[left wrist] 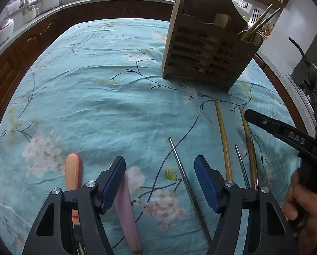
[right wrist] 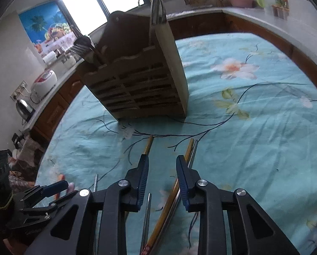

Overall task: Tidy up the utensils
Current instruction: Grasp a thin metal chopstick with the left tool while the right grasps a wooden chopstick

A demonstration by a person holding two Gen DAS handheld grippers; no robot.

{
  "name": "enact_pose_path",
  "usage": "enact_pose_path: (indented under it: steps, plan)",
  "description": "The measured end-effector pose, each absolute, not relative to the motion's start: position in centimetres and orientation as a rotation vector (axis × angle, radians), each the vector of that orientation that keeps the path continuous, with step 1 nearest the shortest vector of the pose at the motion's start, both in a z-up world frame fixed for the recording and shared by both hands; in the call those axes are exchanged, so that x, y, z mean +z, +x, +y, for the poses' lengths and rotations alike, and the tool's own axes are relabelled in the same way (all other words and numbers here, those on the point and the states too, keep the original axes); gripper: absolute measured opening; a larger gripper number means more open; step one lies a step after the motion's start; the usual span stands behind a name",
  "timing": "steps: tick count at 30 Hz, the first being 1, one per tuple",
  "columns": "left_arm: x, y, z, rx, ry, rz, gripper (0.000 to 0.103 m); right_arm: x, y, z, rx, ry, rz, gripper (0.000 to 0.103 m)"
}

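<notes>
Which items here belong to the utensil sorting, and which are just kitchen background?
Job:
- slatted wooden utensil holder
- gold chopsticks on the cloth
- steel chopsticks
- pink-handled utensil
- orange-handled utensil

Background:
- white rice cooker
- steel kettle
- teal floral tablecloth

My left gripper (left wrist: 159,182) hangs with jaws spread over the cloth (left wrist: 90,97); between them lies bare cloth, crossed on the right by a steel chopstick (left wrist: 185,176), with a pink handle (left wrist: 126,208) at the left pad. Ahead and to the left, open cloth runs to the table's far edge. The rack (left wrist: 203,48) blocks the far right. My right gripper (right wrist: 161,180) hangs with jaws part open over a free strip; a gold chopstick (right wrist: 148,146) passes under the left finger, and a gold and steel pair (right wrist: 190,150) lies beside the right one. Right of the rack (right wrist: 137,80), the cloth is clear.
</notes>
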State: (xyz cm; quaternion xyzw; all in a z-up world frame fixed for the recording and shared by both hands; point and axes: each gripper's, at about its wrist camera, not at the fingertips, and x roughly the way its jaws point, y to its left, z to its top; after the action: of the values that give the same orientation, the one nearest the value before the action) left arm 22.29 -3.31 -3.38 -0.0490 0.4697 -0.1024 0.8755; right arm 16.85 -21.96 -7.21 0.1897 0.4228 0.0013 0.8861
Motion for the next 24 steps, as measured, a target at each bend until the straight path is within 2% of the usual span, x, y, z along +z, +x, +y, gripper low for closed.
enact_pose_path:
  steps: [11, 13, 17, 20, 22, 24]
  plan:
    - [-5.1, 24.2, -4.7, -0.232, -0.042, 1.010, 0.056, -9.1, 19.1, -23.1, -0.025, 0.394, 0.955, 0.024]
    - [-5.2, 24.4, -4.9, -0.227, -0.012, 1.002, 0.046, -9.1, 19.6, -23.1, -0.024, 0.381, 0.960, 0.024]
    - [-5.3, 24.5, -5.4, -0.237, 0.032, 0.989, 0.036, -9.0, 20.4, -22.8, -0.025, 0.337, 0.971, 0.024]
    - [-5.3, 24.4, -6.2, -0.221, 0.091, 0.982, 0.022, -9.0, 20.7, -22.2, -0.036, 0.300, 0.976, 0.023]
    - [-5.4, 24.4, -6.9, -0.236, 0.111, 0.980, 0.009, -8.9, 20.6, -21.8, -0.057, 0.255, 0.978, 0.018]
    - [-5.4, 24.3, -7.3, -0.229, 0.133, 0.976, 0.008, -9.0, 20.3, -21.8, -0.069, 0.241, 0.977, 0.010]
